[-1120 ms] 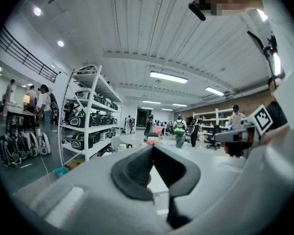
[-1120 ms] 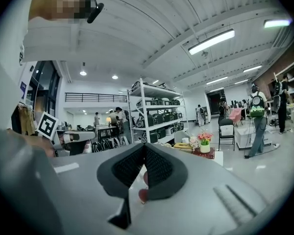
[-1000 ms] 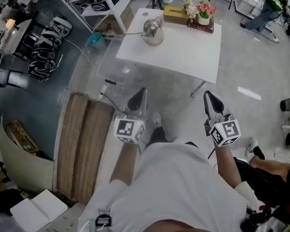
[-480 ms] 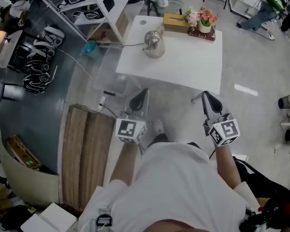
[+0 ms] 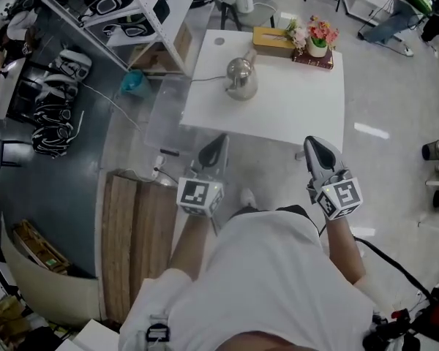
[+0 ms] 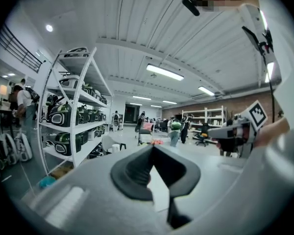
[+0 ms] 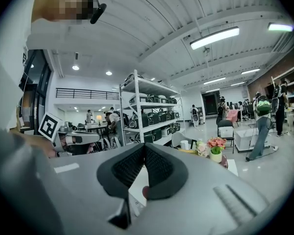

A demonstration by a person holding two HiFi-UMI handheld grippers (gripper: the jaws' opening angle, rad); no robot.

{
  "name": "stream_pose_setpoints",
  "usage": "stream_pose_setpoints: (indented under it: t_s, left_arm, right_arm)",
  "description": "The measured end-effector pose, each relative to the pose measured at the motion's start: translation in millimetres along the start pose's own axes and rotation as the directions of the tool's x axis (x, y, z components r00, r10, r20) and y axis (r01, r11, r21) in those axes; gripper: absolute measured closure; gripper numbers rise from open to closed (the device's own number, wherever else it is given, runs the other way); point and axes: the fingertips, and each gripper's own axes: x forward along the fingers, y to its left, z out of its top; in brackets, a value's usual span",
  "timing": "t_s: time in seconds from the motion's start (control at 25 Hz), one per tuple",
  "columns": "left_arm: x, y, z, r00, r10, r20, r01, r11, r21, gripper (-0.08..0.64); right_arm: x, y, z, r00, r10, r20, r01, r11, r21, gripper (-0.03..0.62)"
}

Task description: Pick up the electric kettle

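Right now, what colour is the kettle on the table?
The kettle is shiny silver, seen best in the head view.

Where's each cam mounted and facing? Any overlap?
Head view: on the head, steeply down at white table and electric kettle; shows torso, left gripper, right gripper.
Left gripper view: on that gripper, level along shut jaws toward shelving rack; right gripper at right.
Right gripper view: on that gripper, level along shut jaws toward flower pot; left gripper at left.
Shared: flower pot in head and right gripper views.
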Motion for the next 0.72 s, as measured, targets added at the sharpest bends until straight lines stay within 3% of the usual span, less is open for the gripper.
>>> stream_pose_setpoints:
  t_s: [0.72]
  left_arm:
    - [31,57,0,1.000,0.014,-0.013,-0.014,1.000,-0.008,0.558]
  right_arm:
    - [69,-10,0,0.998,-0.014,-0.060,0.014,1.000,0.002,0.588]
